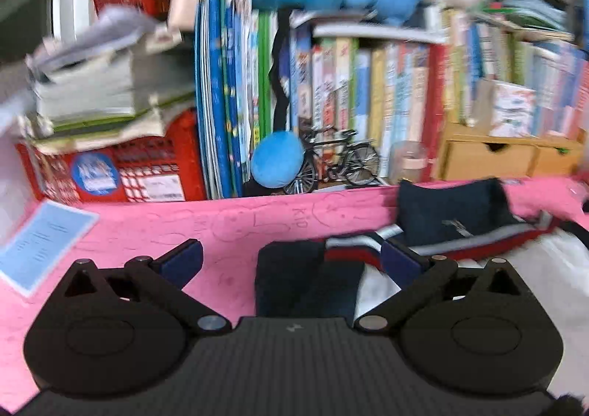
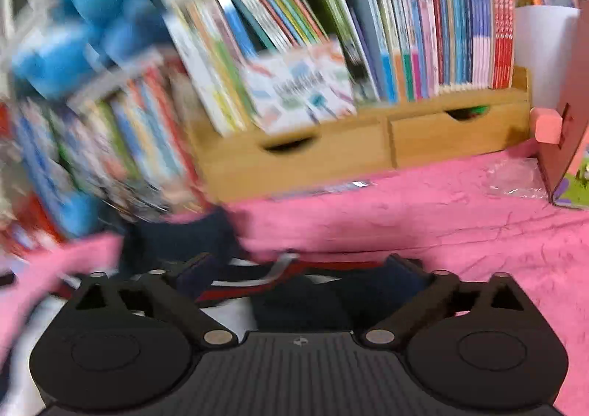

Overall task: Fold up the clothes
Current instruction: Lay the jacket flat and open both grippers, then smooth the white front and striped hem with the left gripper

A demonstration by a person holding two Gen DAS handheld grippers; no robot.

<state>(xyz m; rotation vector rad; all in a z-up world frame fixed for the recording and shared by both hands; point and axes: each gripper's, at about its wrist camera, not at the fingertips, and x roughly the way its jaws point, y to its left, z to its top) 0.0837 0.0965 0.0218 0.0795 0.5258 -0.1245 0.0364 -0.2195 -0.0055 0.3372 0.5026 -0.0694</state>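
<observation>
Grippers first, since they're closest: the left gripper [image 1: 291,257] has its jaws spread wide with nothing pinched, and a dark navy part of the garment [image 1: 452,213] just lies on the table in the gap between the fingers. Same deal with the right gripper [image 2: 298,268], jaws wide apart, pads not pressing on anything, navy cloth with a red and white stripe lying under and between them. So the garment is loose on the pink table cover [image 1: 154,228], bunched up more toward the right in the left wrist view. A pale blue sheet of paper [image 1: 44,243] sits on the pink at far left. Further back there's a little model bicycle [image 1: 335,162], a wooden drawer unit [image 2: 331,147] and rows of books [image 2: 423,33], all pretty blurry in the right wrist view.
</observation>
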